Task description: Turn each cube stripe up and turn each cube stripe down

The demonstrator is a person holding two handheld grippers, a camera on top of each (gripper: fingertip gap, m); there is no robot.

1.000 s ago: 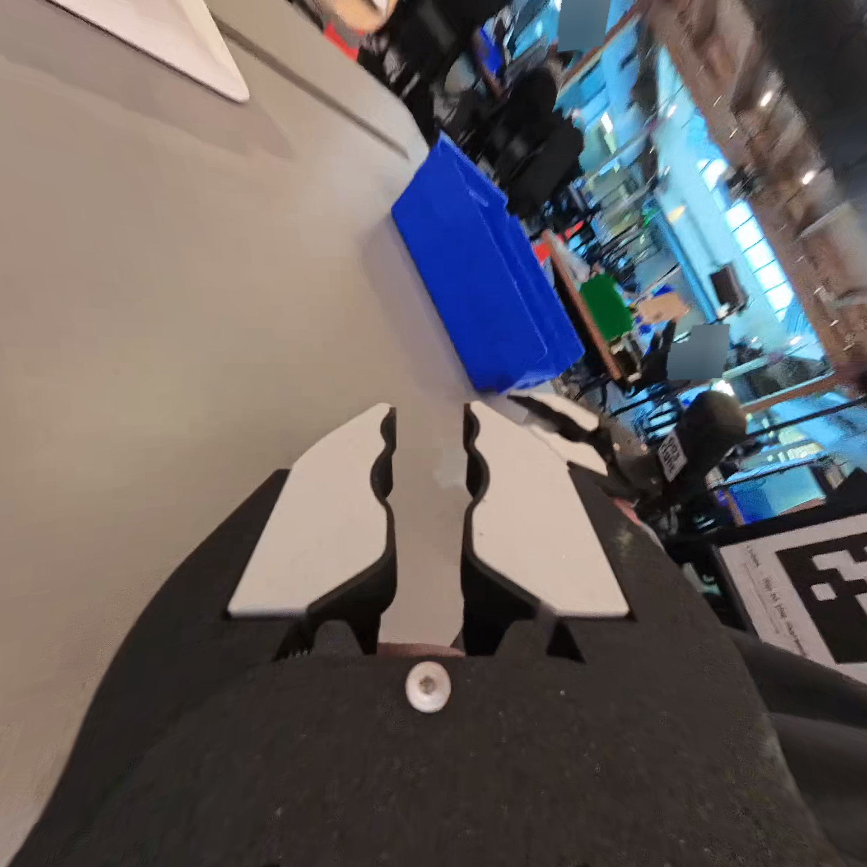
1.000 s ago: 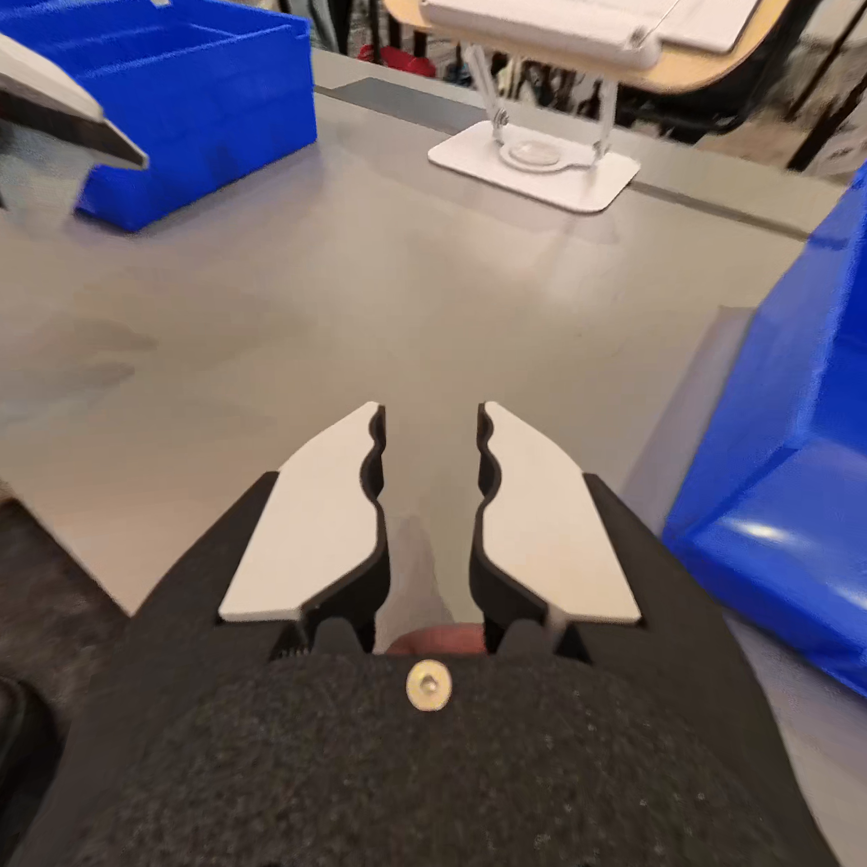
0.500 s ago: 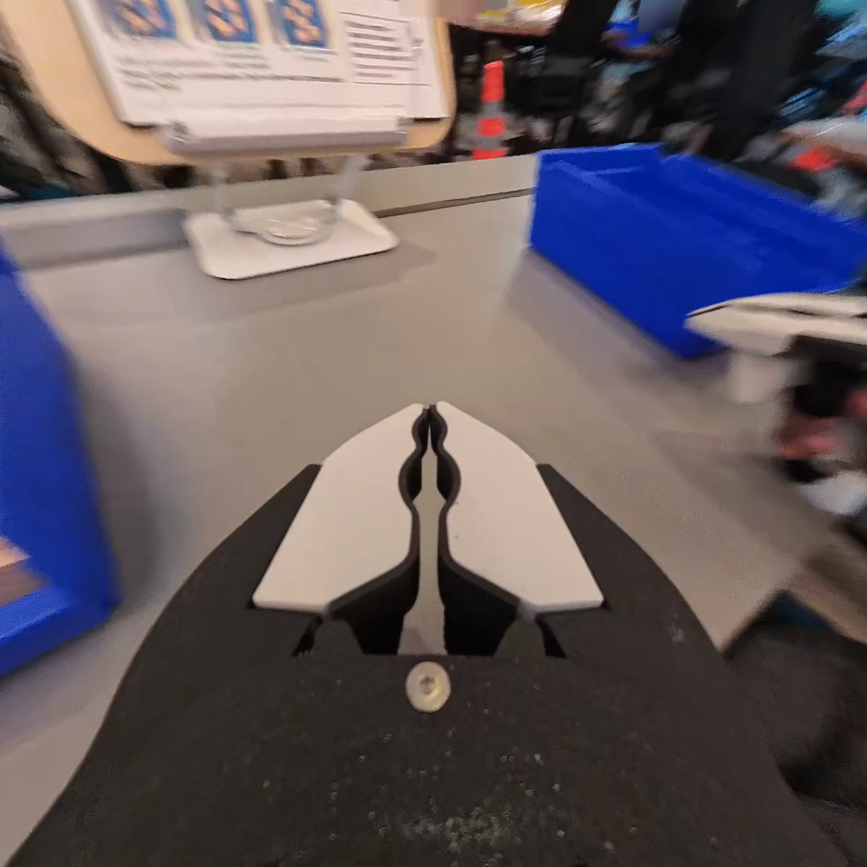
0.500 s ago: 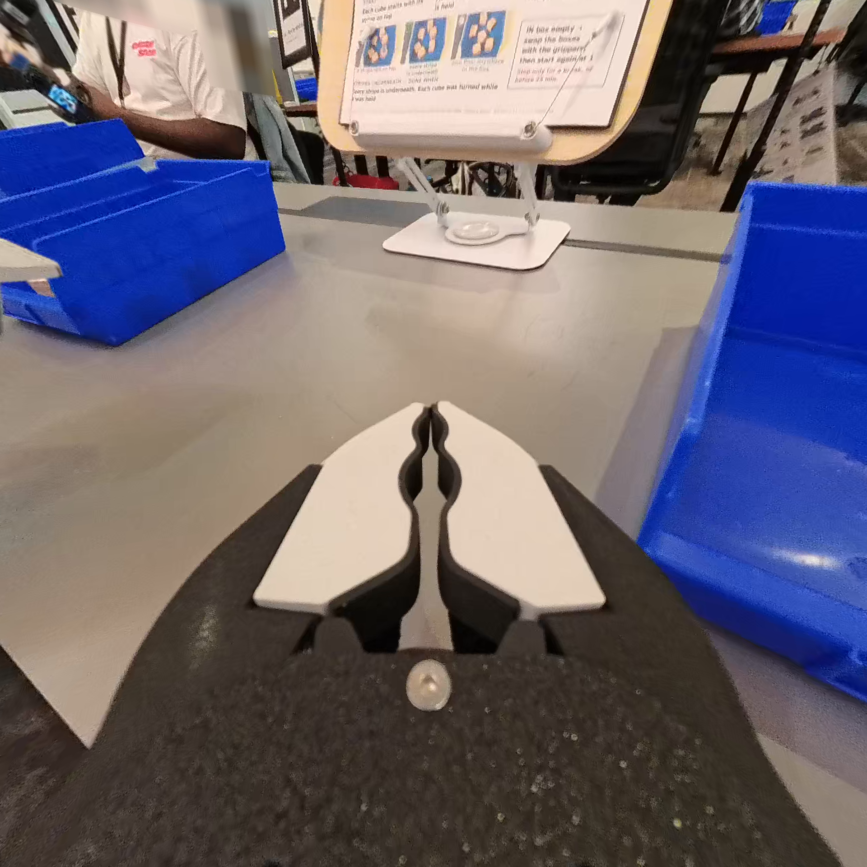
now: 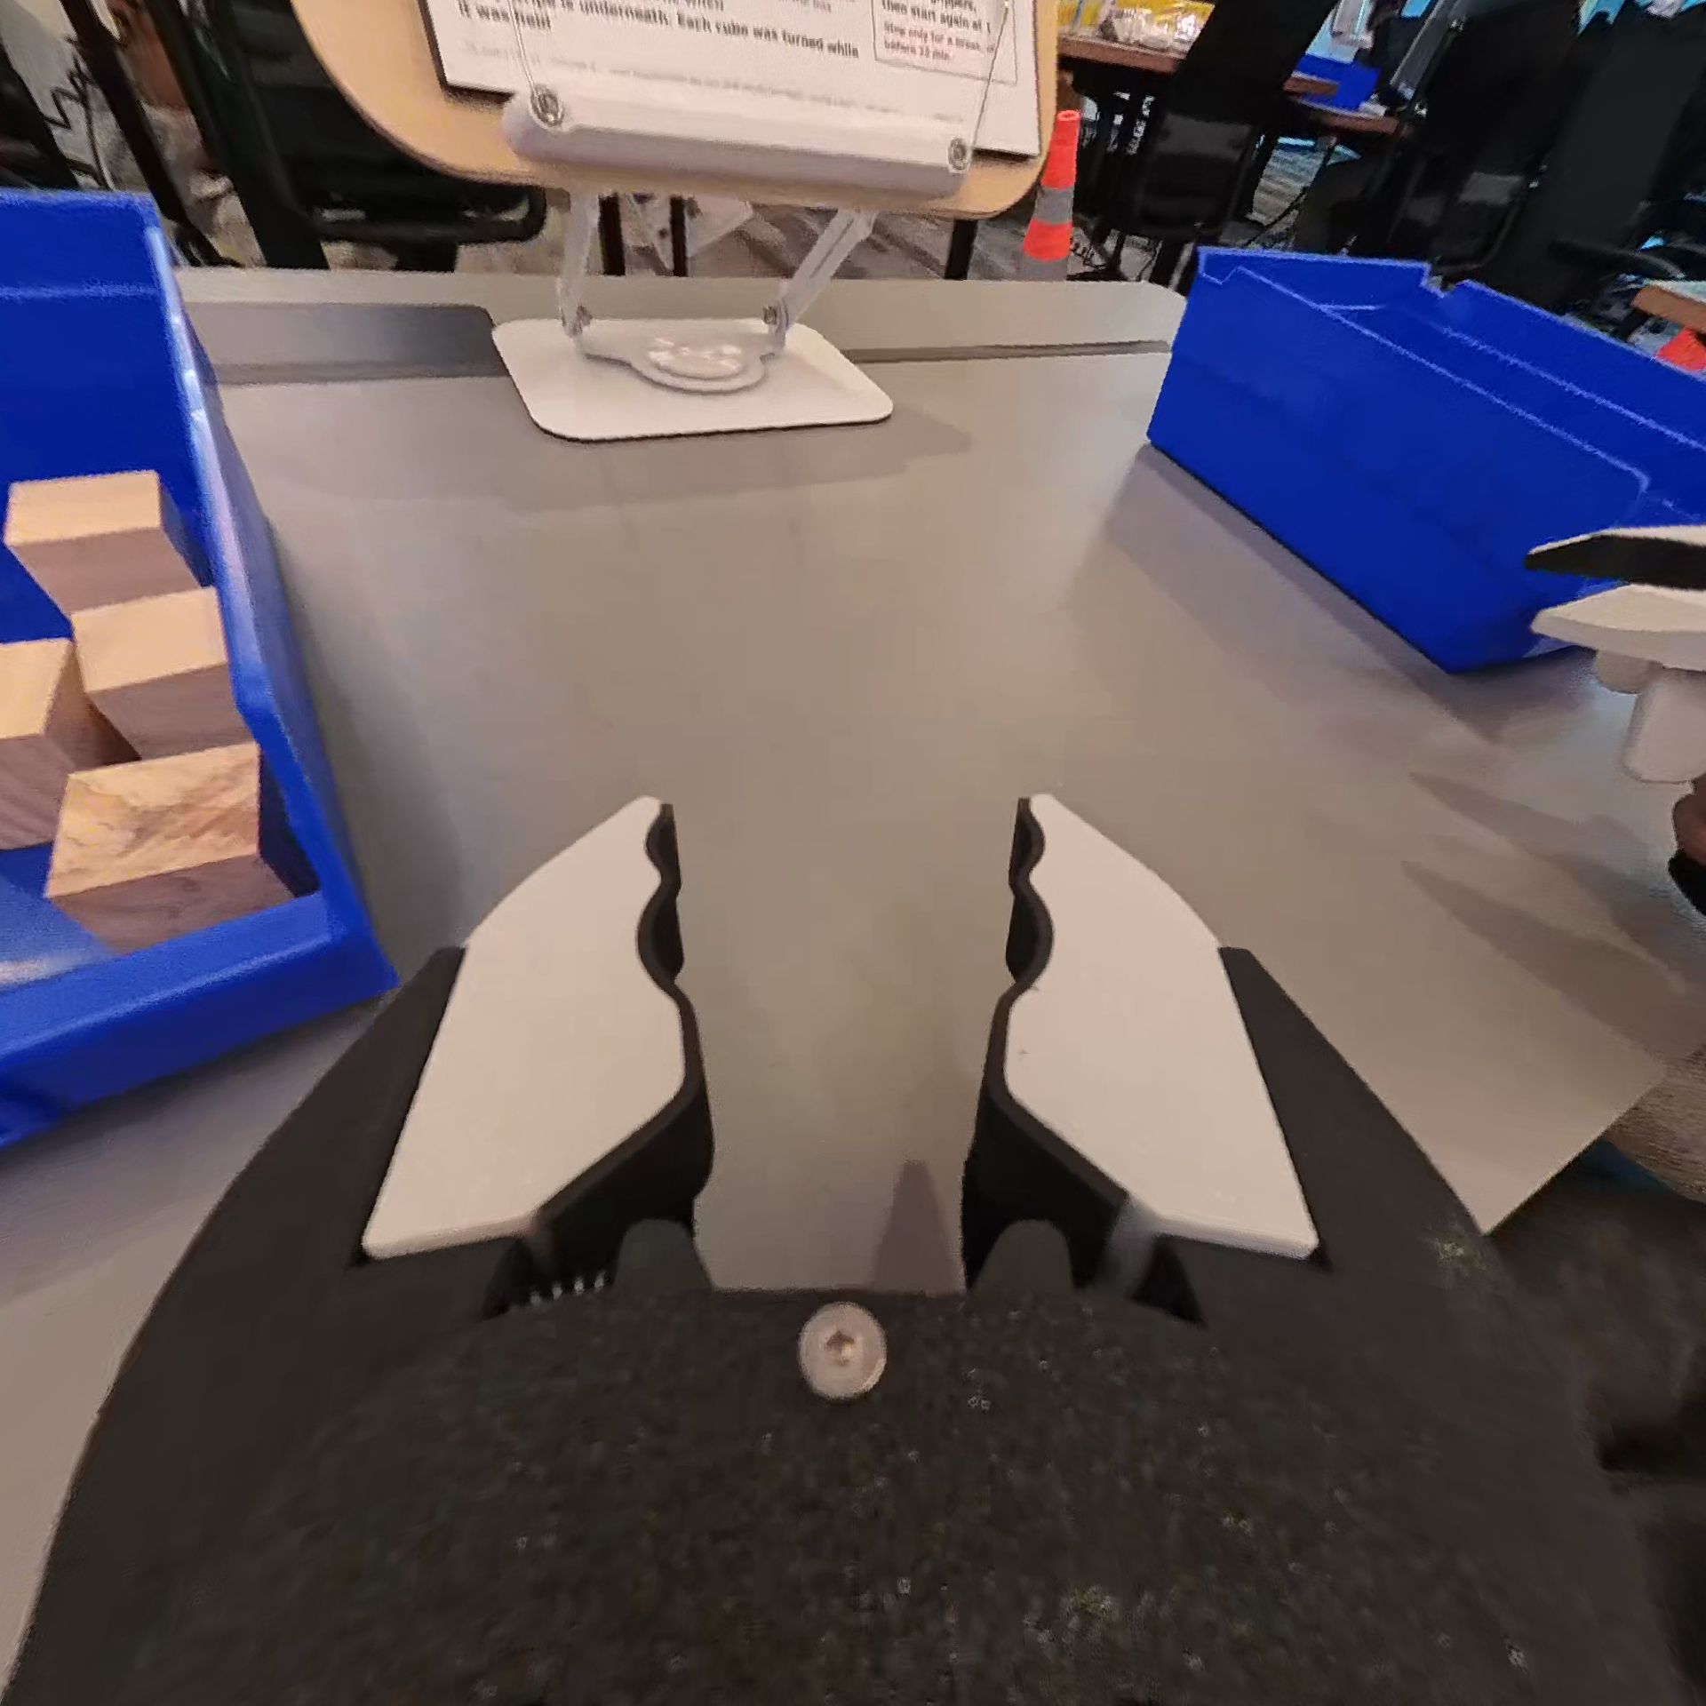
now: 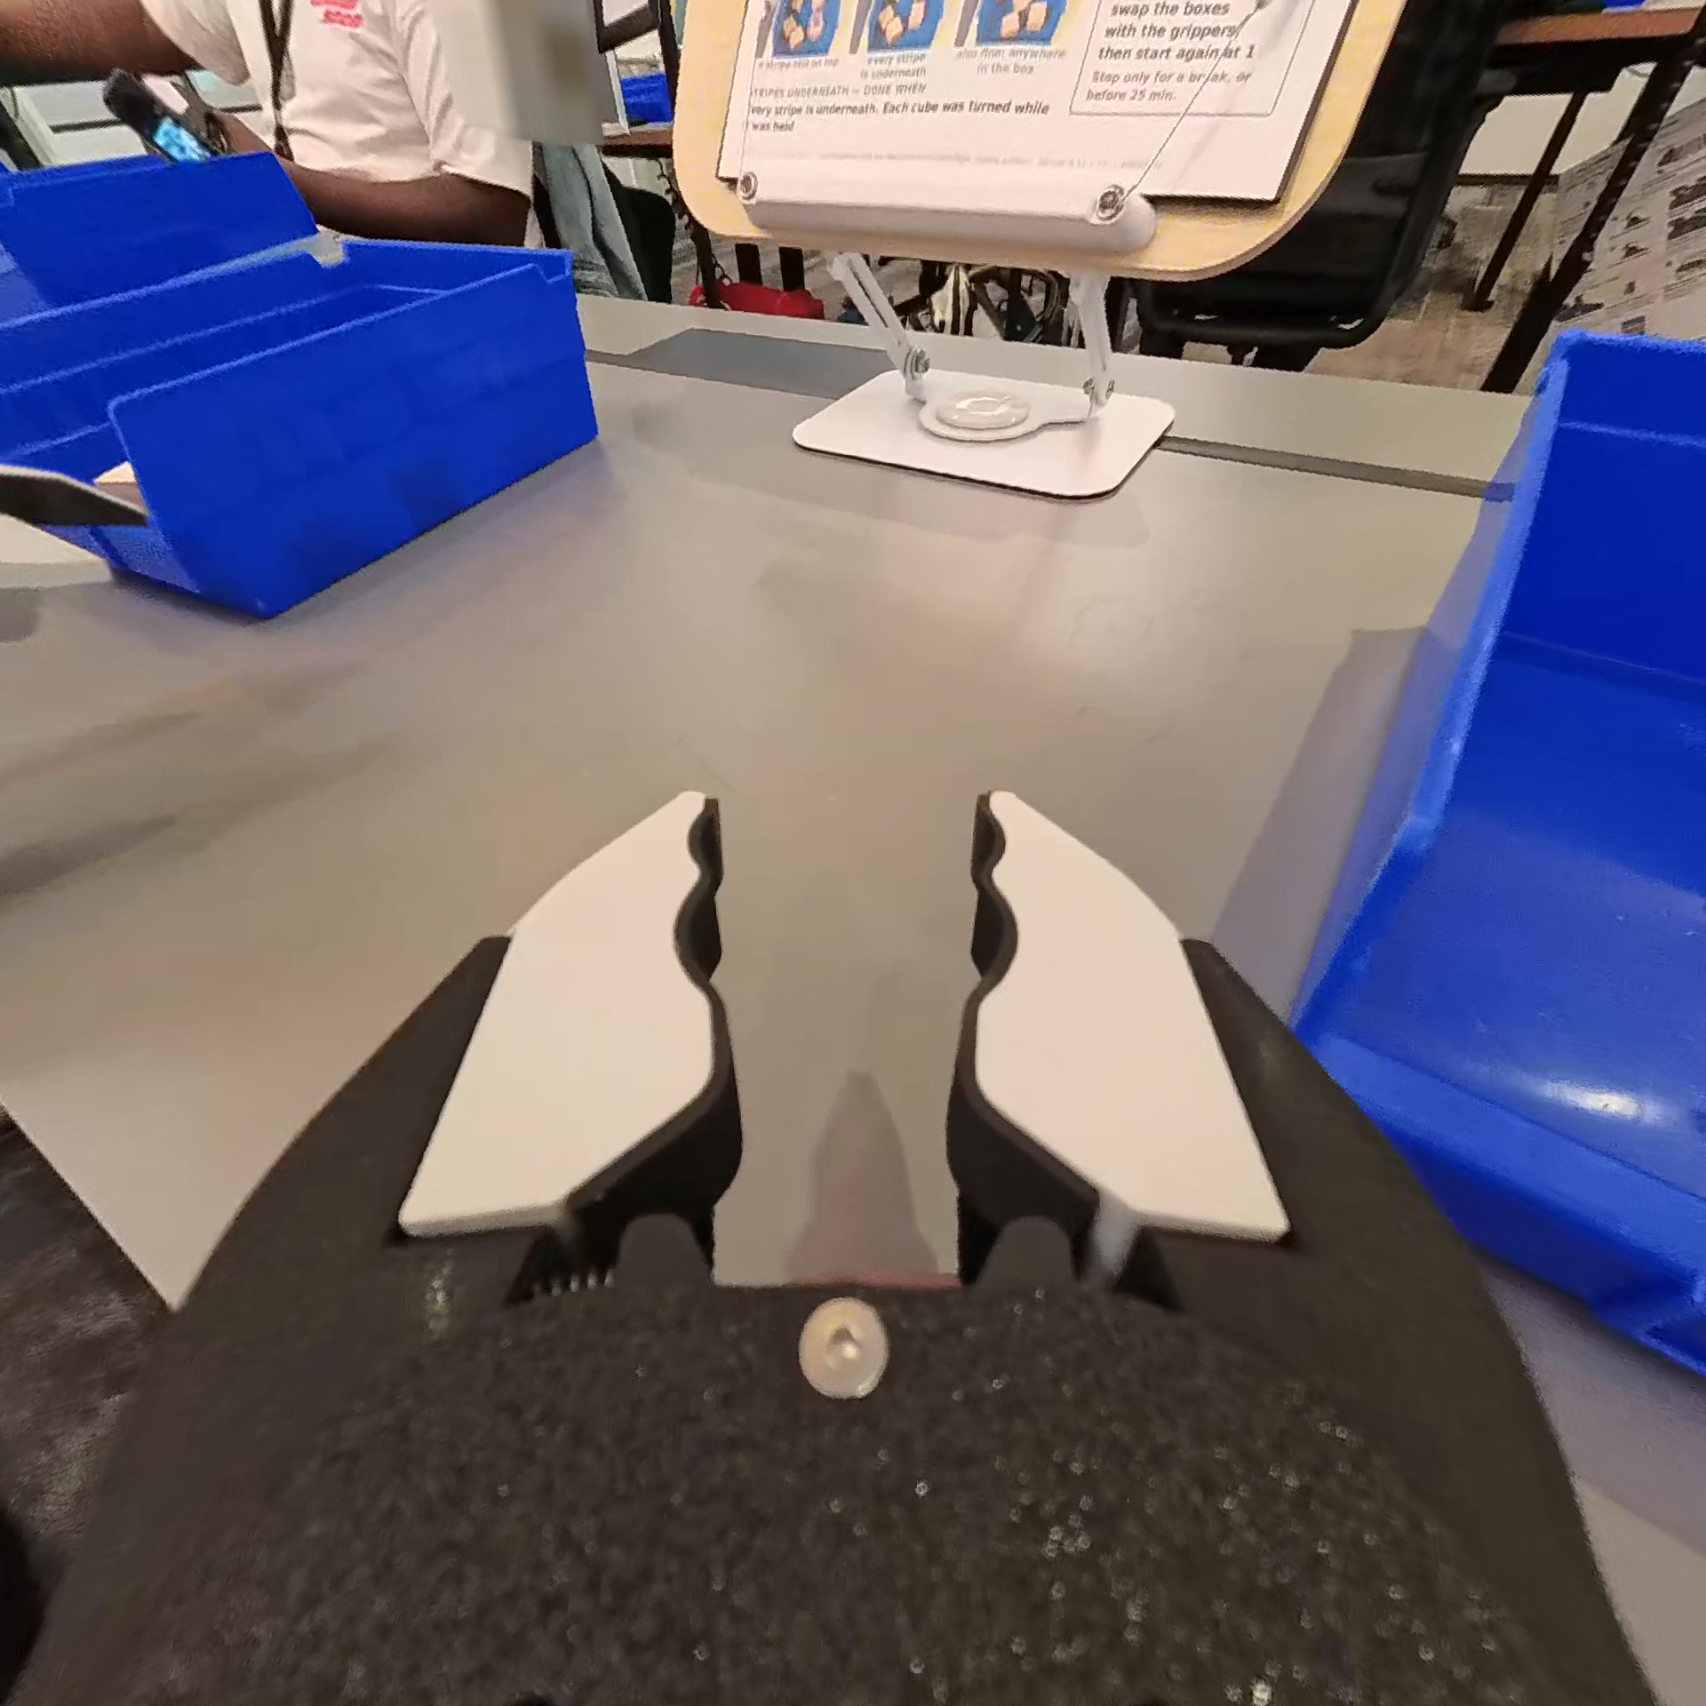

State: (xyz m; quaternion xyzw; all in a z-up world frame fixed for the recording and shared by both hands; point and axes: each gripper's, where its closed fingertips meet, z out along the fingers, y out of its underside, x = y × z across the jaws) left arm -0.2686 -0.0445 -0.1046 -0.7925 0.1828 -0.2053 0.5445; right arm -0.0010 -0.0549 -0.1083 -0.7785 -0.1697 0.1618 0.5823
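Left tool [image 5: 840, 812]: fingers apart, nothing between them, held over bare grey counter [image 5: 831, 600] near its front edge. White finger plates w/ black wavy inner pads; one pad [image 5: 1029, 909] clean, no contact w/ any object.

Right tool [image 6: 845, 808]: fingers likewise apart, empty, also over bare counter. Its tips show at the right edge of the left wrist view, in front of the right-hand bin.

Cubes [image 5: 157, 831]: several plain wooden blocks, sitting inside the blue bin [image 5: 277, 702] at the left of the left tool. Approx. four visible, packed close, some touching; nearest one lies at the bin's front corner. No stripe can be made out on the faces seen. Cubes are well apart from both tools.

Second blue bin [image 5: 1385, 462]: on the counter's right side; in the right wrist view its inside, as far as seen, shows only bare blue floor. Far part of interior not visible.

Document stand [image 5: 692, 378]: white base plate at the counter's rear centre, two thin struts, tan board w/ printed sheet clipped on top. Stands between the two bins, touching neither.

Bkgd: orange traffic cone [image 5: 1052, 212] on the floor behind the counter; dark chairs & desks beyond. Person in white shirt [image 6: 369, 102] behind the left bin in the right wrist view.
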